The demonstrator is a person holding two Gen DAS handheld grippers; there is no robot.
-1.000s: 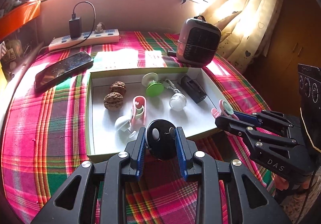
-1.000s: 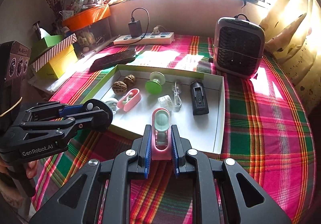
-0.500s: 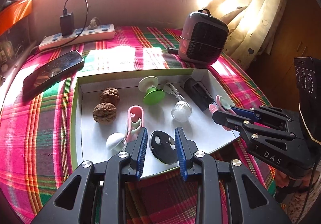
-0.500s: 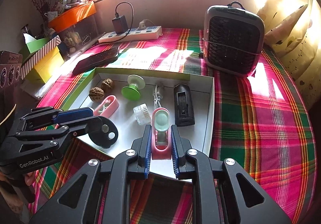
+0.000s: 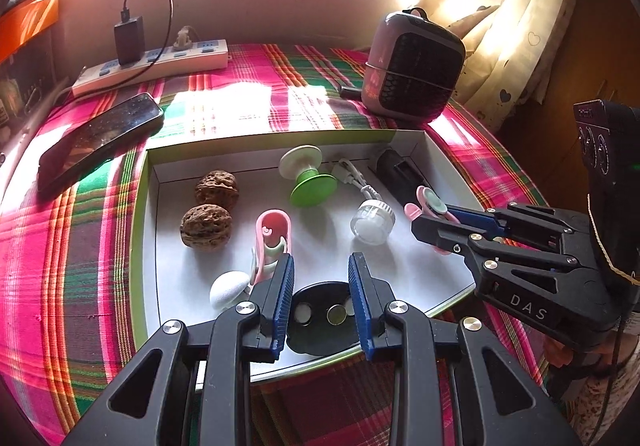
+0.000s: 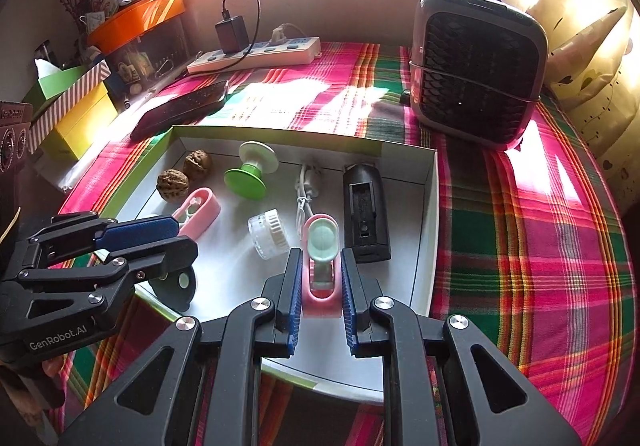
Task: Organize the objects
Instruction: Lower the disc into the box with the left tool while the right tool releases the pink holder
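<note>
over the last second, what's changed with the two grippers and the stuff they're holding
Both grippers came forward and down over the white tray. The left gripper carried its black disc from the near rim to inside the tray; the right gripper brought its pink clip in past the black holder. Both grips stayed closed. The walnuts, green spool and clear cap lie as before.

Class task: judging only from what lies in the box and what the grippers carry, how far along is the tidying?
Done: two walnuts, a green suction holder, a pink clip, a clear cap and a black case lie in the white box.
In hand: the left gripper grips a black disc, the right gripper a pink-and-mint clip, both over the box.
Left: releasing both; the phone lies outside.
</note>
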